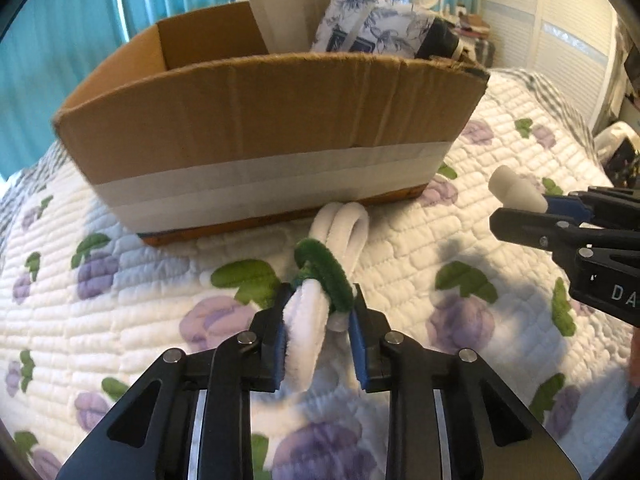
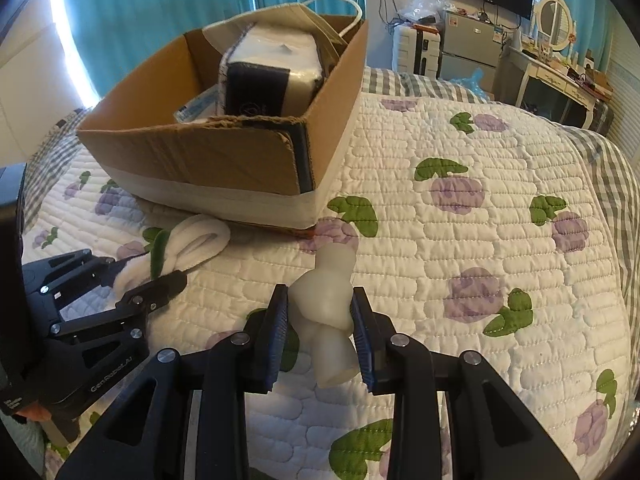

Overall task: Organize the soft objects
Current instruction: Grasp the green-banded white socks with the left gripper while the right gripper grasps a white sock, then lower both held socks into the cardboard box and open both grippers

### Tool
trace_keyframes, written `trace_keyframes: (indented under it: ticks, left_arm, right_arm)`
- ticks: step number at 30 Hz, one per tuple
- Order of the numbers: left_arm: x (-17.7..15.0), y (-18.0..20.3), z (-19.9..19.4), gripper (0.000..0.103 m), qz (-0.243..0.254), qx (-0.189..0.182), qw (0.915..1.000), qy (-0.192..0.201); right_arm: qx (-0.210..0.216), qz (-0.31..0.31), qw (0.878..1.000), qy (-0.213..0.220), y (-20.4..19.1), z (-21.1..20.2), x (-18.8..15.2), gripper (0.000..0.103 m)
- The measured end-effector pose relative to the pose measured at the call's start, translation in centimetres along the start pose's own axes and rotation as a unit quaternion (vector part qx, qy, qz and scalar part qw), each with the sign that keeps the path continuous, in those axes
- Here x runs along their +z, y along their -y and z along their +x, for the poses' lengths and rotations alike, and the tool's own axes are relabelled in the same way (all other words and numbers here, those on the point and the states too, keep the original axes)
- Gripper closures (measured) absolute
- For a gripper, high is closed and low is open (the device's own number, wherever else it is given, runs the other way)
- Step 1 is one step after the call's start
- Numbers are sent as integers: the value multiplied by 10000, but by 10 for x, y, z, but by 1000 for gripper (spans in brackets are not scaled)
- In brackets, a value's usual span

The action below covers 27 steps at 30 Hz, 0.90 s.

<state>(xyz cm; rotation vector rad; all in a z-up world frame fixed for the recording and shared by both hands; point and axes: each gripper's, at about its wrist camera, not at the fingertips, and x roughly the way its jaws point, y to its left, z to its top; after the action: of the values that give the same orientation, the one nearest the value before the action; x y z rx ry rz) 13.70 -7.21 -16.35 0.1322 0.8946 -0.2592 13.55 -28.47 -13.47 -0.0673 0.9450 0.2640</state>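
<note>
A cardboard box (image 1: 260,120) with a white tape band stands on the quilted bed; it also shows in the right wrist view (image 2: 200,160). My left gripper (image 1: 318,300) is shut on a white fuzzy looped bundle (image 1: 344,224) tied with a green fuzzy band (image 1: 324,268), lying just in front of the box. The bundle also shows in the right wrist view (image 2: 200,240). My right gripper (image 2: 320,304) is shut on a knotted translucent white soft piece (image 2: 328,320), held above the quilt right of the box. It shows at the right of the left wrist view (image 1: 516,196).
The box holds a blue-floral pouch (image 1: 360,28), a wrapped pack (image 2: 268,76) and a paper bag (image 1: 288,12). The floral quilt (image 2: 480,240) spreads to the right. Curtains, a dresser and a mirror (image 2: 554,20) stand behind.
</note>
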Motion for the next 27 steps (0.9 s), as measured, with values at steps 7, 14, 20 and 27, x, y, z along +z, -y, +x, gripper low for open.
trace_keyframes:
  ticks: [7,14,20,27]
  left_arm:
    - [-8,-2,-42,78,-214,47,9998,17]
    - [0,-8,-100,78,-288,61,9984,490]
    - [12,-13,-147,78,-350,87,9952,907]
    - [28,-26,-179,78,-347,210,9910,1273]
  right_arm:
    - [215,50,9996,192,-11,-26,-7,73]
    - [360,29,9982,474,-28,-67,-17,73]
    - [361,-140,9958,825,-48,-115,-13,73]
    - [363,-369,9907,1260,-63,-162,11,73]
